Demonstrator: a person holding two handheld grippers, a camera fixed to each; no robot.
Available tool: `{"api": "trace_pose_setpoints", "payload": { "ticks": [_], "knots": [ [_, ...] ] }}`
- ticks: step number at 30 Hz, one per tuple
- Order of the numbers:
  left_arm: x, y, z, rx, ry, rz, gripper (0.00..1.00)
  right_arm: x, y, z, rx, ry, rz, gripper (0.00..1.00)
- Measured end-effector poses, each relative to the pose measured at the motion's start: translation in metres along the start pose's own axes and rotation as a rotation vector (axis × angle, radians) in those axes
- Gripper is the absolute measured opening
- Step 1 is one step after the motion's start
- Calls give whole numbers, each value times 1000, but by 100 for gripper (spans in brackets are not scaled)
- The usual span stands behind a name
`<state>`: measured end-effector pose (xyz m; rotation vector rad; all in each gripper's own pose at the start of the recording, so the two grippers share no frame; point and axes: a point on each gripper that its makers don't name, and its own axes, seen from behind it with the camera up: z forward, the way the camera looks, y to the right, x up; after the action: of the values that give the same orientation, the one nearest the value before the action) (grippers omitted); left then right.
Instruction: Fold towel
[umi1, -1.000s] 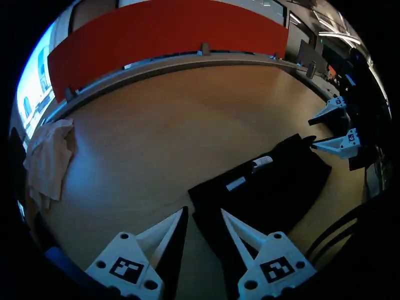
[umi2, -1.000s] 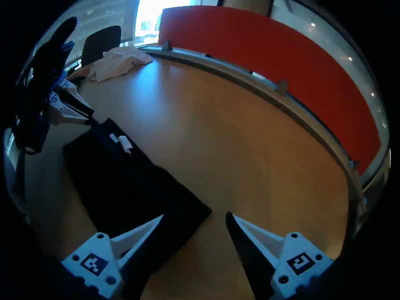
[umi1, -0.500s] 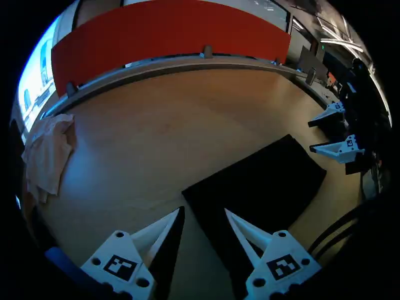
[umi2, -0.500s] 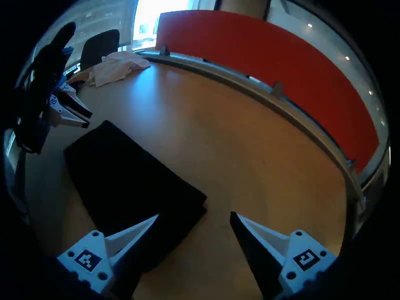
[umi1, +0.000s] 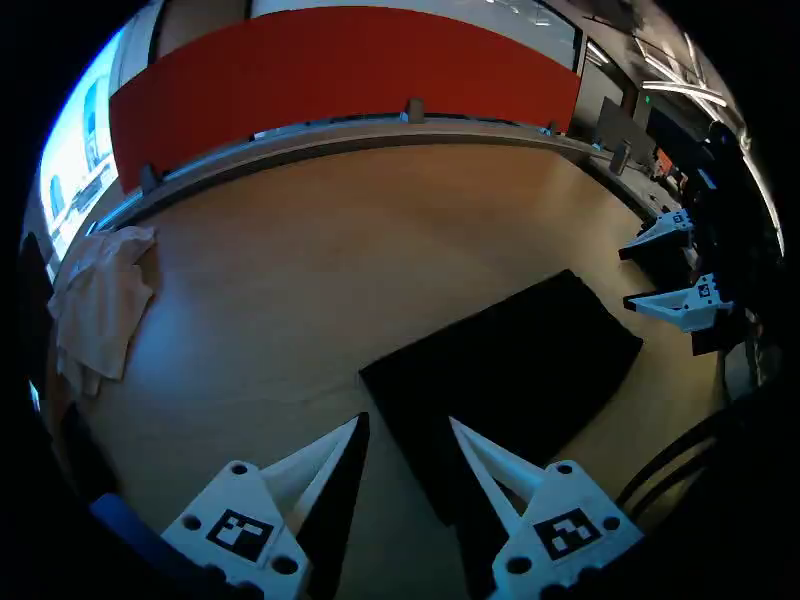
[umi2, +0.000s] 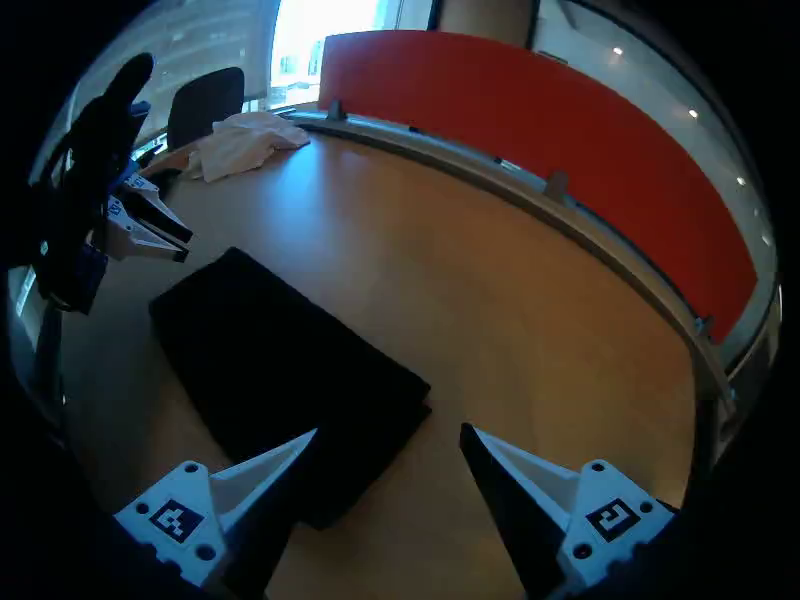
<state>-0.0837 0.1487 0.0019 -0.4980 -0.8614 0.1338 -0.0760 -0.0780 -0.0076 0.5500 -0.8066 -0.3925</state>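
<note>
While the black towel (umi1: 505, 365) lies folded flat on the tabletop (umi1: 320, 240), we hold our left tongs (umi1: 405, 418) and right tongs (umi2: 388, 430) spread wide at its opposite ends, both empty, neither pair touching it.

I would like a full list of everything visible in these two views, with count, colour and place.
table: one, light wood, under the other things
towel: one, black, folded flat on the table
cloth: one, off-white, crumpled at a table corner
panel: one, red, upright along the table's far edge
chair: one, black, behind the cloth
left gripper: one, white, open, at one towel end
right gripper: one, white, open, at the other end
</note>
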Motion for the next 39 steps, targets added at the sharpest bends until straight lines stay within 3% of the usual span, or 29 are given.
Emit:
{"api": "trace_pose_setpoints", "payload": {
  "ticks": [3, 7, 15, 21, 23, 39],
  "knots": [
    [-5, 0, -7, 9, 1, -3, 48, -3, -4, -7, 3, 4, -1, 100],
    [-14, 3, -16, 15, 0, -4, 74, -8, -10, -16, 4, 7, -1, 100],
    [-32, 13, -32, 22, -2, -21, 76, -17, -22, -33, 6, 17, 20, 100],
    [-39, 19, -40, 21, 3, -33, 86, -21, -29, -44, 8, 24, 29, 100],
    [-41, 19, -42, 24, 3, -36, 94, -22, -29, -46, 8, 25, 31, 100],
    [-54, 20, -58, 48, 6, -54, 95, -31, -36, -55, 15, 21, 26, 100]
  ]
}}
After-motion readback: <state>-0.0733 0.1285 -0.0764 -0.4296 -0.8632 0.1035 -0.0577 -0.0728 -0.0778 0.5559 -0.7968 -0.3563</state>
